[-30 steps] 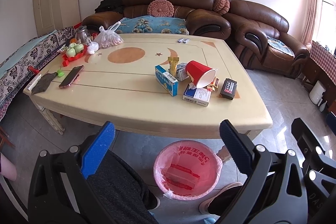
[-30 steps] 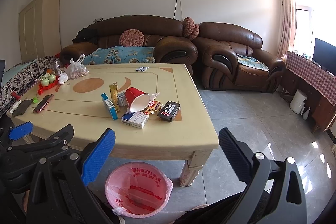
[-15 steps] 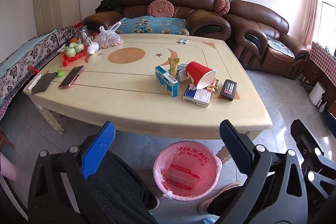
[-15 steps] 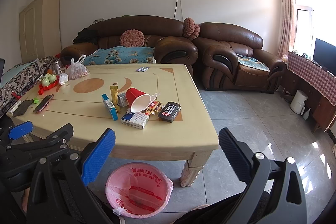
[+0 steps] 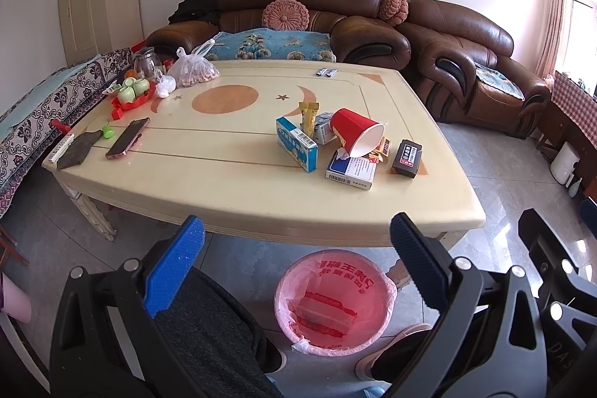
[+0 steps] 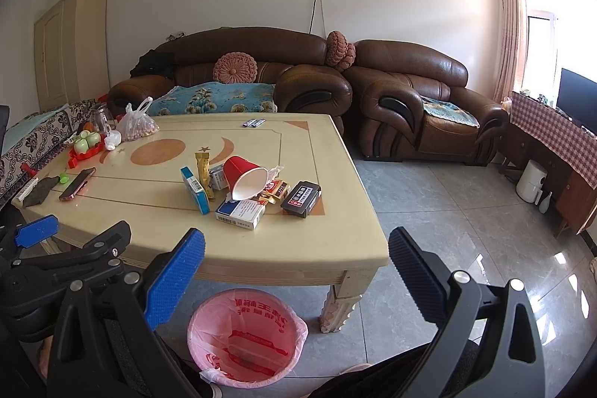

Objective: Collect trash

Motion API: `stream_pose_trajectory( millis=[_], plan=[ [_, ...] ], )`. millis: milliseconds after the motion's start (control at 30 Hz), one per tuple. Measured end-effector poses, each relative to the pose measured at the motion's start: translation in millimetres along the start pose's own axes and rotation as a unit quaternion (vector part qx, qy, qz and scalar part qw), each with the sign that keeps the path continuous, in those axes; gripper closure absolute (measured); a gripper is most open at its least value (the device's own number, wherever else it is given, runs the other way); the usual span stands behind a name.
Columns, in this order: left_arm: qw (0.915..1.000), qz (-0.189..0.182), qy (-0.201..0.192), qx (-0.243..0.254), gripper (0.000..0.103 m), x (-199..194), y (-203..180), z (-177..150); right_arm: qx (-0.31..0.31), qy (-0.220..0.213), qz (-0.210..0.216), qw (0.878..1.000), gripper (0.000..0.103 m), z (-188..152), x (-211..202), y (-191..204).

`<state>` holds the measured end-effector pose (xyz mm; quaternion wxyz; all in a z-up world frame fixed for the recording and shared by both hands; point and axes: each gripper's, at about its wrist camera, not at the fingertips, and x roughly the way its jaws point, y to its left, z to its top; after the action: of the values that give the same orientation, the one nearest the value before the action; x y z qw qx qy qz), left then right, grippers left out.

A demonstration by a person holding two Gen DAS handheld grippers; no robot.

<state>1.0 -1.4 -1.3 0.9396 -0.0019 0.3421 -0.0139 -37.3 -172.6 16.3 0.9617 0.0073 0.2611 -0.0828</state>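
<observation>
Two grippers hang low at the near edge of the cream worktop (image 5: 224,181), both with fingers spread wide and holding nothing. From the left, the worktop carries a dark cloth (image 5: 76,152), a phone (image 5: 127,138) and a red tray of green cups (image 5: 132,92) at its far left. The left gripper (image 5: 294,248) and right gripper (image 6: 294,256) sit right of these. Right of centre lies the trash cluster: a blue box (image 6: 194,190), a tipped red cup (image 6: 244,177) resting on a white-and-blue box (image 6: 240,213), then a black box (image 6: 300,198). On the floor under the near edge stands a pink-lined bin (image 6: 246,334).
</observation>
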Motion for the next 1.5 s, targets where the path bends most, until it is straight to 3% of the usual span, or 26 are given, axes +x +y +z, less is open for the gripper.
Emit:
stream_pose_trajectory(
  millis=[533, 667, 933, 1267, 1500],
  plan=[
    [1.0, -0.004, 0.009, -0.001, 0.005, 6, 1, -2, 0.004, 0.005, -0.002, 1.0, 0.006, -2, 6, -2],
    [0.9996, 0.017, 0.018, 0.011, 0.005, 17, -3, -3, 0.01, 0.014, -0.003, 1.0, 0.006, -4, 21, -6],
    [0.9977, 0.017, 0.065, 0.012, 0.005, 58, 2, -7, 0.025, 0.045, -0.008, 0.999, 0.006, -8, 71, -21],
    [0.9955, 0.025, 0.081, 0.042, 0.005, 104, -4, 1, 0.046, 0.08, -0.025, 0.995, 0.006, -2, 136, -42],
    [0.9937, 0.018, 0.11, 0.014, 0.005, 144, 4, 23, 0.047, 0.102, -0.016, 0.994, 0.006, 2, 181, -42]
  ],
)
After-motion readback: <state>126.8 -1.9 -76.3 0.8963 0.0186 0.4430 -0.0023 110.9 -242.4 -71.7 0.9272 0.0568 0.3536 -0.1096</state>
